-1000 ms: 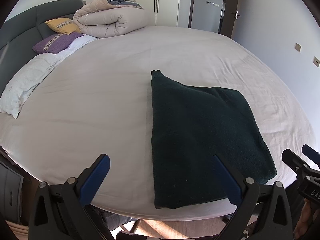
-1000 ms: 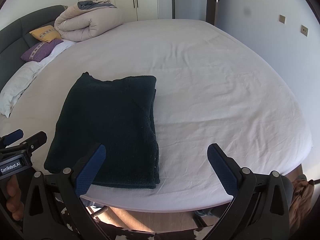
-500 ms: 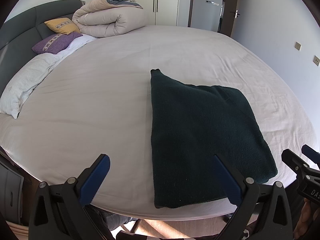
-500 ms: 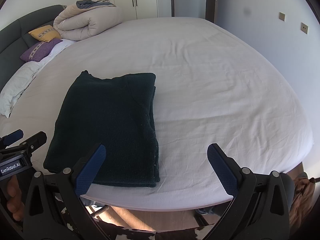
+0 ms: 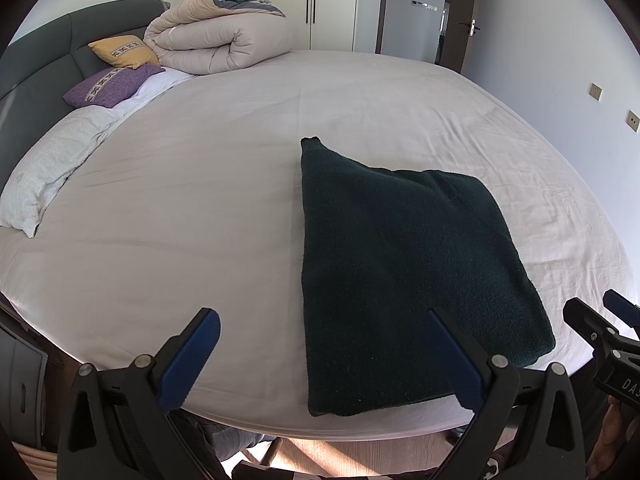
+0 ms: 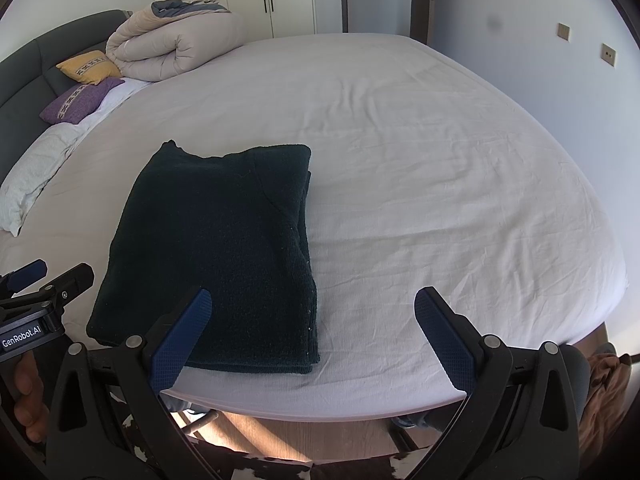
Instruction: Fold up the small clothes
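Observation:
A dark green knitted garment (image 5: 404,272) lies folded into a flat rectangle on the white bed sheet (image 5: 192,208), close to the near edge. It also shows in the right wrist view (image 6: 216,252). My left gripper (image 5: 324,356) is open and empty, held back over the bed's near edge, with the garment's near left corner between its fingers. My right gripper (image 6: 312,336) is open and empty, above the garment's near right corner. The left gripper shows at the left edge of the right wrist view (image 6: 48,284).
A rolled beige duvet (image 5: 220,40) and yellow (image 5: 124,52) and purple (image 5: 112,86) cushions lie at the dark headboard. A white pillow (image 5: 44,172) lies at the left. Wardrobe doors and a room door stand behind. Wooden floor (image 6: 320,436) lies below the bed edge.
Both grippers have drifted very slightly. The garment has not moved and both grippers stay open.

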Tool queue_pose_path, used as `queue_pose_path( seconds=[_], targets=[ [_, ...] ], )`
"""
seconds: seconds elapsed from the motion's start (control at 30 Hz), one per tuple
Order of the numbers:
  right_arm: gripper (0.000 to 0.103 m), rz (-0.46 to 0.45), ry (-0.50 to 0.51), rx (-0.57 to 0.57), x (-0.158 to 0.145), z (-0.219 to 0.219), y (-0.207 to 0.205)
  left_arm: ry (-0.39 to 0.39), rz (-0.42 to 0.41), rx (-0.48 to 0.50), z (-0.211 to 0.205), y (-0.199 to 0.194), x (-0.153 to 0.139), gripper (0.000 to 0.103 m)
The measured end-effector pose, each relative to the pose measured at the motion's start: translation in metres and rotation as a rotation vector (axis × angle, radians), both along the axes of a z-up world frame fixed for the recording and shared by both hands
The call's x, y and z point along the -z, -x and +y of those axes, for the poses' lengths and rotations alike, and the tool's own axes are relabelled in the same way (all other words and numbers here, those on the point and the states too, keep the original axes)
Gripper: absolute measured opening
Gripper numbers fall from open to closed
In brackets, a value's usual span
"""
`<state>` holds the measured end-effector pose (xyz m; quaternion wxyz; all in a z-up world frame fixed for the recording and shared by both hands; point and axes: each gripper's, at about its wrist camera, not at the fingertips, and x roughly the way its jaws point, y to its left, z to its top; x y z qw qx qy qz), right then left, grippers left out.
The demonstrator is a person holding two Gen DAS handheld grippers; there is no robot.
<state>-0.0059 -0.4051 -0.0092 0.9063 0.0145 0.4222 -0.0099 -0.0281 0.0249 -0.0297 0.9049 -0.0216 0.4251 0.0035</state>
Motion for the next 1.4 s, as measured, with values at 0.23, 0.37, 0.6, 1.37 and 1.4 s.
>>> queue_pose_path(
  seconds=[0.23,0.37,0.6,1.37,1.4],
  targets=[
    [0.103,0.001,0.000,0.001,0.0002,-0.0002,0.0003,0.000,0.000,0.001,0.0001,-0.0002,-0.0001,0.103],
    [0.103,0.001,-0.001,0.000,0.0003,-0.0007,-0.0003,0.000,0.001,0.001,-0.0001,-0.0002,-0.0001,0.103],
    [0.103,0.002,-0.002,0.002,0.0016,-0.0015,-0.0001,0.000,0.001,0.001,-0.0003,0.0000,0.0000,0.103],
    [0.103,0.003,-0.004,0.002,0.0017,-0.0020,-0.0004,0.000,0.003,0.004,-0.0004,0.0001,0.0032,0.103],
    [0.103,0.003,-0.004,0.002,0.0017,-0.0019,-0.0003,0.002,0.002,0.004,-0.0004,0.0002,0.0033,0.103]
  ],
)
